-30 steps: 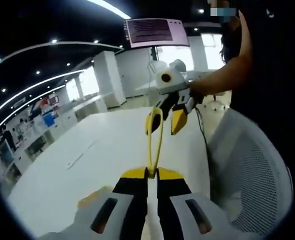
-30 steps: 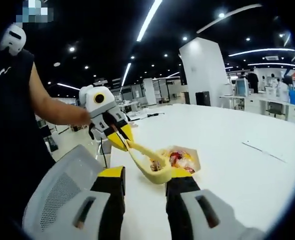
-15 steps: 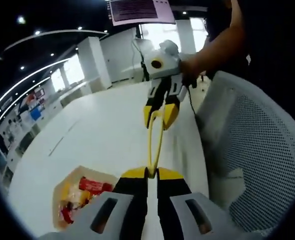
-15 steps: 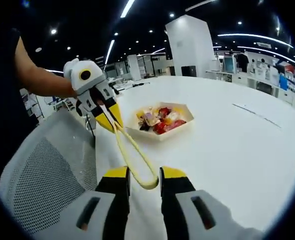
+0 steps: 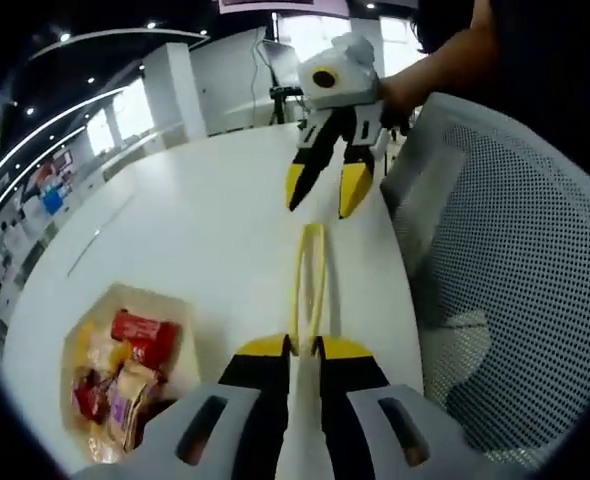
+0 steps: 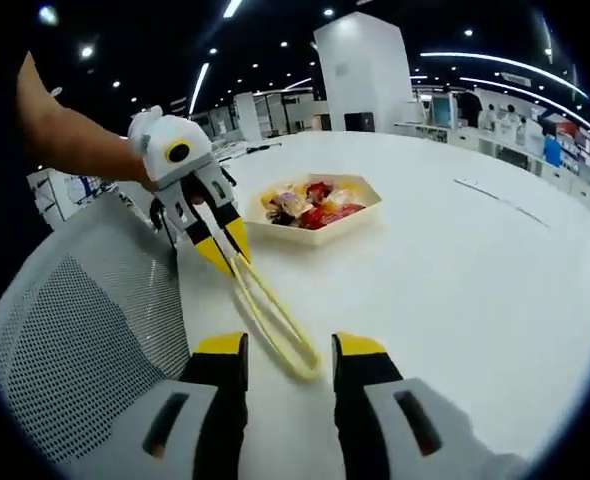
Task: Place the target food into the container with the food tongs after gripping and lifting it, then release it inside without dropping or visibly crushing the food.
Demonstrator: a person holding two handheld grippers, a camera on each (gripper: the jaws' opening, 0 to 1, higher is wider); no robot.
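White tabletop (image 5: pixel 195 230) carries everything in the left gripper view. At its near left edge sits a shallow tan tray (image 5: pixel 83 335) heaped with wrapped snacks (image 5: pixel 125 375), a red packet uppermost. To the right, the left gripper (image 5: pixel 300 345) has its yellow-tipped jaws pressed together on one end of the yellow tongs (image 5: pixel 310 285). These lie out flat along the table's right edge, their two arms a narrow slit apart and holding no food. Just past their far looped end the right gripper (image 5: pixel 325 198) hangs above the table with jaws spread, not touching them. A grey mesh chair back (image 5: pixel 505 280) stands beyond the right edge.

In the right gripper view the chair back (image 6: pixel 75 340) is at the left. The left gripper (image 6: pixel 230 245) clamps the far end of the tongs (image 6: pixel 270 320), whose loop lies on the table (image 6: pixel 455 300) between the wide-open jaws of the right gripper (image 6: pixel 290 355), free of both. The tray (image 6: pixel 320 228) of snacks (image 6: pixel 310 205) rests farther in on the table, well apart from the tongs.
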